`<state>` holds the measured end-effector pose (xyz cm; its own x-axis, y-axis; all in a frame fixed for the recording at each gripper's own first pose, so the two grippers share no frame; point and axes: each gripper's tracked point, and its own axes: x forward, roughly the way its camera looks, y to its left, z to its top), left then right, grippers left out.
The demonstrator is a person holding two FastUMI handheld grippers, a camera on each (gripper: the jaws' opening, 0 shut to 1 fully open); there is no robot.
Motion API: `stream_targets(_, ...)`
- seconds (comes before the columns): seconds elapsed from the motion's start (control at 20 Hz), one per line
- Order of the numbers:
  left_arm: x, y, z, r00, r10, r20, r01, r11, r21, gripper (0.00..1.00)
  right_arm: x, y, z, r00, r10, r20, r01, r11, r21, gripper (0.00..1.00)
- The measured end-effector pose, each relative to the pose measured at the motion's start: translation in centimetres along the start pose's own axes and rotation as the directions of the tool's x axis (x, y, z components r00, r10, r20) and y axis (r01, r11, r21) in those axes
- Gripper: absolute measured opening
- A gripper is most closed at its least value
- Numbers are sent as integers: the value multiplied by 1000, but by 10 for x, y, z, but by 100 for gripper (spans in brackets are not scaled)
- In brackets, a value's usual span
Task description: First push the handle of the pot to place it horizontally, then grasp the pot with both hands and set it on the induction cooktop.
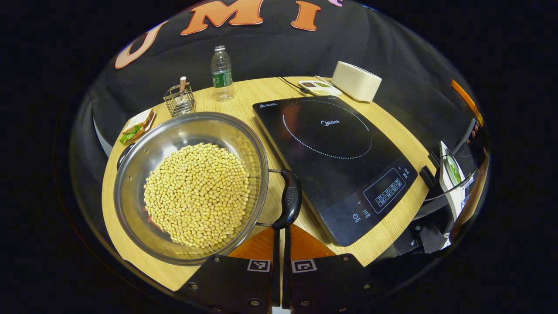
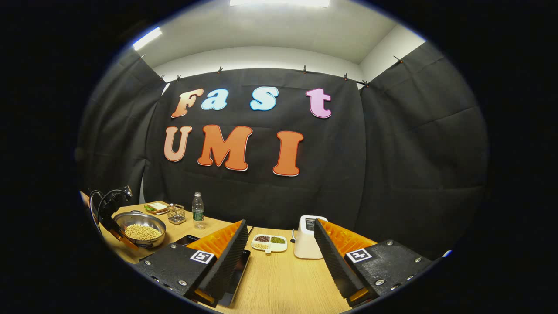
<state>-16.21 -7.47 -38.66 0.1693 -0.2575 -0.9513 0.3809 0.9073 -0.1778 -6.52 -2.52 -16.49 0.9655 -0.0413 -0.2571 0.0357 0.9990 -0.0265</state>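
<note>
Steel pot (image 1: pixel 192 187), bean-laden and likely heavy, slippery-walled, sits on the desk (image 1: pixel 261 96) left of the induction cooktop (image 1: pixel 335 161); left gripper (image 1: pixel 281 244), pressed together, meets its black handle (image 1: pixel 290 200); right gripper (image 2: pixel 279 257) spread

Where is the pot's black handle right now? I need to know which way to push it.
In the left gripper view, the black handle sticks out from the pot's right rim, between the pot and the induction cooktop, just beyond the left hand-held gripper's closed fingertips.

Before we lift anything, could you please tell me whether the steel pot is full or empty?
Partly full: the round steel pot holds a heap of pale yellow beans covering its bottom, well below its rim.
</note>
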Motion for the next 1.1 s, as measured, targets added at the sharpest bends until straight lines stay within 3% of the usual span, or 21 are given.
stream_targets(0.25,8,-1,13,1000,-9,27,10,999,-34,7,0,7,0,1000,8,-6,-8,1000,-1,96)
stream_targets(0.35,12,-1,18,999,-7,37,9,999,-46,3,0,8,-1,1000,10,-12,-10,1000,5,96)
stream_targets(1.1,41,4,55,990,53,132,-38,993,-115,1,-1,13,-12,999,13,-36,-12,999,38,94)
